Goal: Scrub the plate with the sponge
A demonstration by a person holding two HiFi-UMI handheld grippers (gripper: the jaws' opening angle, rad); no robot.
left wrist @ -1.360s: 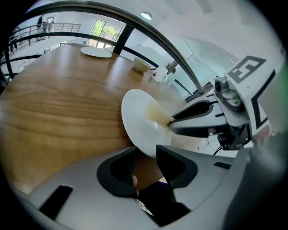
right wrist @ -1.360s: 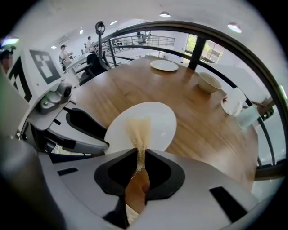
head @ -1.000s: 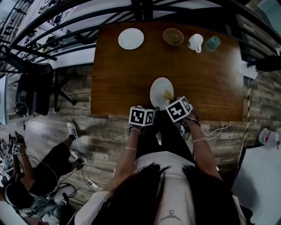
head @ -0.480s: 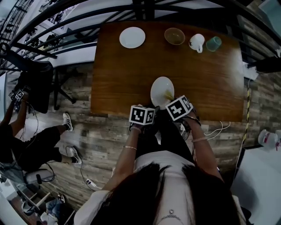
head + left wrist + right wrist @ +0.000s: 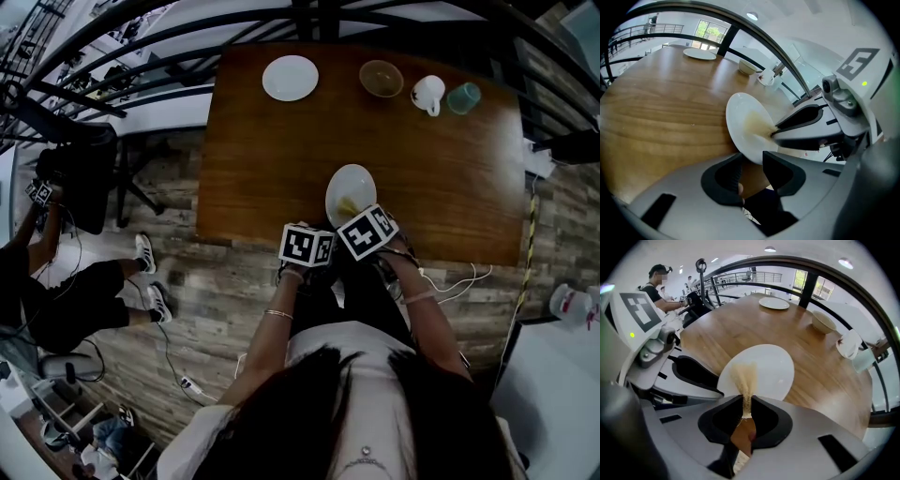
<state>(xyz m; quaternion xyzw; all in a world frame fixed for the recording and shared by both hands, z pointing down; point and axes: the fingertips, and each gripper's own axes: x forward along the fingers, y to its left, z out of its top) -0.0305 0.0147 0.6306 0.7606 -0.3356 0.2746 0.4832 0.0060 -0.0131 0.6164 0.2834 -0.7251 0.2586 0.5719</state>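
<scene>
A white plate (image 5: 352, 186) lies tilted at the near edge of the wooden table (image 5: 262, 159). My left gripper (image 5: 325, 232) is shut on its near rim; in the left gripper view the plate (image 5: 743, 117) runs edge-on between the two jaws (image 5: 752, 161). My right gripper (image 5: 746, 405) is shut on a thin yellowish sponge (image 5: 744, 378), whose blurred free end presses on the plate's face (image 5: 776, 366). The sponge (image 5: 757, 127) leaves a yellow smear there. The left gripper (image 5: 691, 373) sits just left of the plate.
At the table's far edge stand a second white plate (image 5: 290, 77), a tan bowl (image 5: 381, 78), a white mug (image 5: 428, 94) and a teal cup (image 5: 463, 97). A person (image 5: 56, 291) sits on the floor at the left. Cables trail at the right.
My right gripper has shifted left across the plate with the sponge, closer to the left gripper. The left gripper keeps its hold on the rim. The person at the left has moved.
</scene>
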